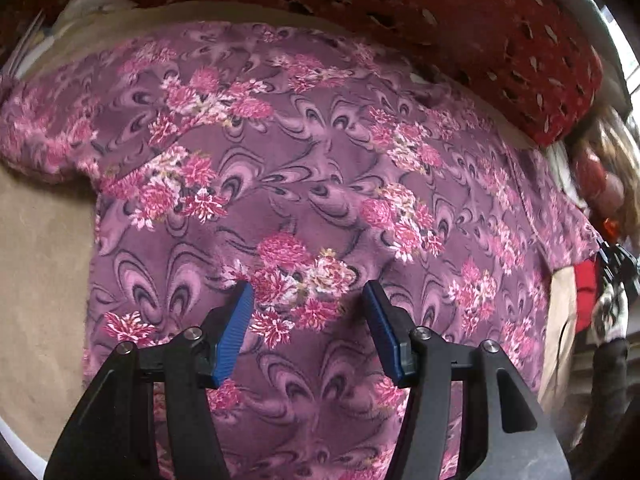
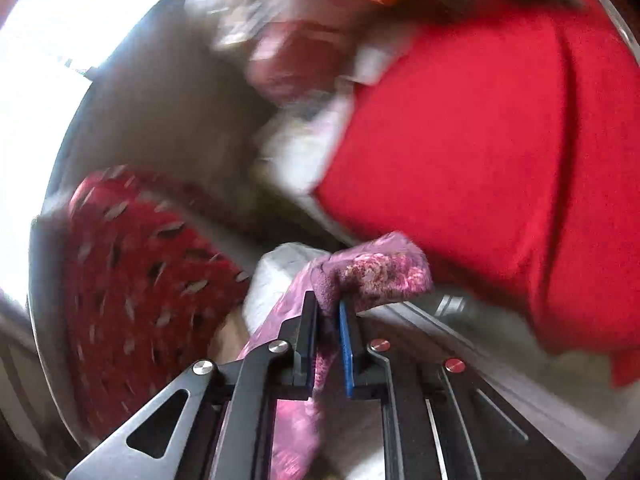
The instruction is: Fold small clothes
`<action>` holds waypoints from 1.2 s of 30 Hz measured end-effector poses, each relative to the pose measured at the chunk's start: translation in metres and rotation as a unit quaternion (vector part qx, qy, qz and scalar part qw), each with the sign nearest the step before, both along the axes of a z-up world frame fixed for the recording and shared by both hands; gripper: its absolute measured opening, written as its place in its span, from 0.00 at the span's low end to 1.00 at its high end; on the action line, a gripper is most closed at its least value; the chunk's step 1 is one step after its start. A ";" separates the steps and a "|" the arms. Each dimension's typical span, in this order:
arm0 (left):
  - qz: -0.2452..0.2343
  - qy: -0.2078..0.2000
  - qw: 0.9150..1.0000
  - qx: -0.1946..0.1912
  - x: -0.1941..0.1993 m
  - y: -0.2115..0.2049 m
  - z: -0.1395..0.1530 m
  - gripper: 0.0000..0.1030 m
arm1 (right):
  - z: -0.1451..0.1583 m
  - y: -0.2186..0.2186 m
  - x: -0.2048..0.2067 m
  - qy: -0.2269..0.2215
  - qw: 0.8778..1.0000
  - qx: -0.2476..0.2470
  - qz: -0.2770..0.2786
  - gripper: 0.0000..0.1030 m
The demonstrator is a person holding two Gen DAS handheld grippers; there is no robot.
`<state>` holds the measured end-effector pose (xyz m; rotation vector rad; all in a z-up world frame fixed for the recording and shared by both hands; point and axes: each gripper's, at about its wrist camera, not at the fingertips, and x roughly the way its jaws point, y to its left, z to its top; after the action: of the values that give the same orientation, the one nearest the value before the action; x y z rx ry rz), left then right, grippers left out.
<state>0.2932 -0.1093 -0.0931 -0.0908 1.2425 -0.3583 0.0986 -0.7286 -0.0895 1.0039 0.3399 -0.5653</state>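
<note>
Your right gripper (image 2: 329, 304) is pinching a bunched edge of the floral garment (image 1: 312, 168); your left gripper (image 1: 308, 300) is hovering spread apart, empty, above its middle. It is lying flat across the tan bed (image 1: 40, 260), looking light, limp and slippery, so be gripping hems and corners.

The small garment (image 1: 320, 168) is mauve-purple, printed with darker swirling plume shapes and clusters of pink, magenta and white flowers, and lies on a plain tan surface (image 1: 40, 248). Beyond it a dark red cushion (image 1: 460, 32) carries scattered pale and black leaf-like flecks. Each black tool has blue pads (image 1: 236, 332), and a plain bright red cloth (image 2: 480, 140) fills the right wrist view.
</note>
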 end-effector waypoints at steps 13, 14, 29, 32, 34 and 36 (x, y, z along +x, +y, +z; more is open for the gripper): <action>-0.013 0.002 0.999 -0.049 -0.009 0.028 0.013 0.54 | 0.042 0.240 0.124 0.033 0.957 -0.082 0.275 0.09; -0.015 0.001 0.999 -0.052 -0.009 0.031 0.015 0.54 | 0.039 0.261 0.132 0.036 0.952 -0.083 0.292 0.09; -0.017 0.010 0.994 -0.103 0.003 0.062 0.031 0.54 | -0.040 0.483 0.181 0.132 0.857 -0.009 0.498 0.27; -0.036 0.012 0.994 -0.101 0.011 0.036 0.030 0.59 | -0.033 0.473 0.153 0.126 0.860 -0.034 0.493 0.31; -0.043 0.016 0.995 -0.091 0.022 0.014 0.025 0.59 | -0.026 0.452 0.135 0.122 0.872 -0.042 0.472 0.36; -0.035 0.034 0.995 -0.084 0.038 -0.006 0.015 0.59 | -0.021 0.428 0.121 0.119 0.883 -0.048 0.452 0.36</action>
<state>0.3310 -0.1155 -0.0778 -0.2049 1.2825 -0.5253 0.2198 -0.3006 -0.1102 0.5747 0.9263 0.1554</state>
